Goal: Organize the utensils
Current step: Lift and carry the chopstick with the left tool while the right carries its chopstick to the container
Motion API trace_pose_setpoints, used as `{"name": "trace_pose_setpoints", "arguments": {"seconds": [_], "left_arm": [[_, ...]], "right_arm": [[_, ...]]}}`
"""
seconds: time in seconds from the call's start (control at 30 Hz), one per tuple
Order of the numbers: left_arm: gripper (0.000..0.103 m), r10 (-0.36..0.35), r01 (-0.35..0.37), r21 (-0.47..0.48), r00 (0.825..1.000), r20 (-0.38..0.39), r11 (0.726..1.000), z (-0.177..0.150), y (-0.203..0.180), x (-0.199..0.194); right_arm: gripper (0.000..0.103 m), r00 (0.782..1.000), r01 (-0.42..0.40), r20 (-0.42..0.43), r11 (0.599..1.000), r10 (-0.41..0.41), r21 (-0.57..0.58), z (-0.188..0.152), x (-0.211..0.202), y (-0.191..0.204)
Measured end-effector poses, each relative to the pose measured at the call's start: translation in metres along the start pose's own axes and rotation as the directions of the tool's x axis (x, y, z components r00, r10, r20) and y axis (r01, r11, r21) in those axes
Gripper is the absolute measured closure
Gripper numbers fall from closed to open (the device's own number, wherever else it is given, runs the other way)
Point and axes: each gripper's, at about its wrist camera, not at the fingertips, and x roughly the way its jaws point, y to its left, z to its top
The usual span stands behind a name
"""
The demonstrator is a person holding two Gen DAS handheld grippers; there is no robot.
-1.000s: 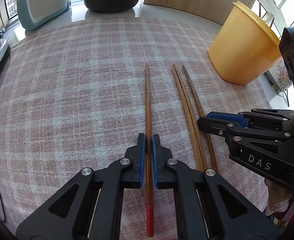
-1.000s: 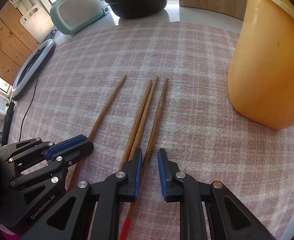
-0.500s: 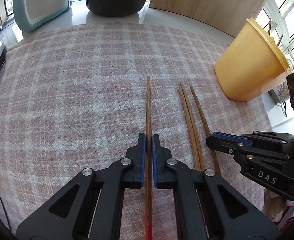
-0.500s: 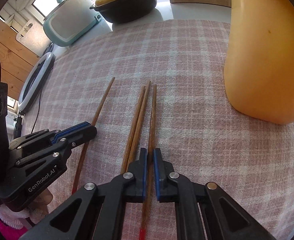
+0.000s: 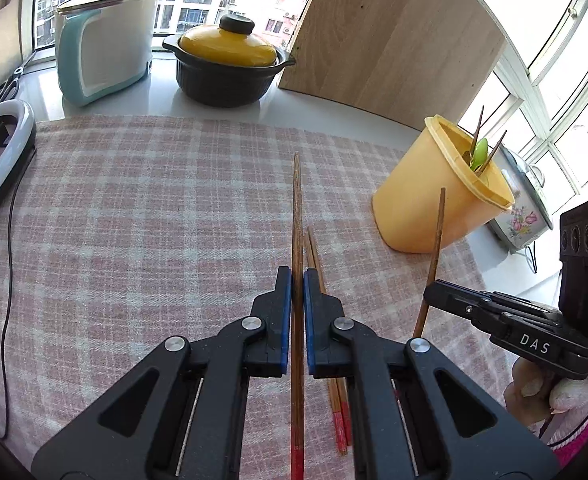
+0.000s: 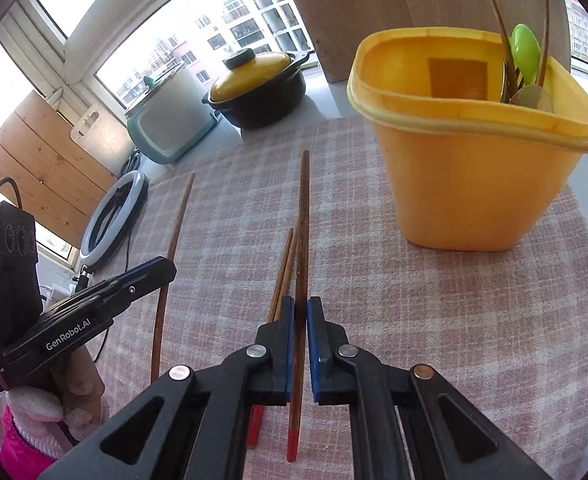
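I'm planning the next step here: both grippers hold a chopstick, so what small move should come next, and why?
Probably carry the right gripper forward and right toward the yellow bin. It is shut on a chopstick lifted off the cloth, and the bin, already holding utensils, sits nearest it. The left gripper can follow with its chopstick.

Yellow holder (image 6: 474, 168) ahead (2 chopsticks (image 6: 283, 272) below), cloth (image 6: 434, 312) open
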Motion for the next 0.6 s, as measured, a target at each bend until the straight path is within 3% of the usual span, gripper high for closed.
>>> {"name": "trace_pose_setpoints", "arguments": {"seconds": [0.2, 0.6], "left_arm": [[0.099, -0.033, 0.032, 0.006, 0.997, 0.076, 0.999, 0.010, -0.020, -0.016], [0.099, -0.085, 0.077, 0.046, 0.974, 0.210, 0.996, 0.041, -0.066, -0.025]], "right_arm": [[0.100, 0.995, 0.009, 0.103, 1.000, -0.006, -0.028, 0.004, -0.035, -0.001], [0.100, 0.974, -0.017, 0.228, 1.000, 0.012, 0.022, 0.009, -0.096, -0.032]]}}
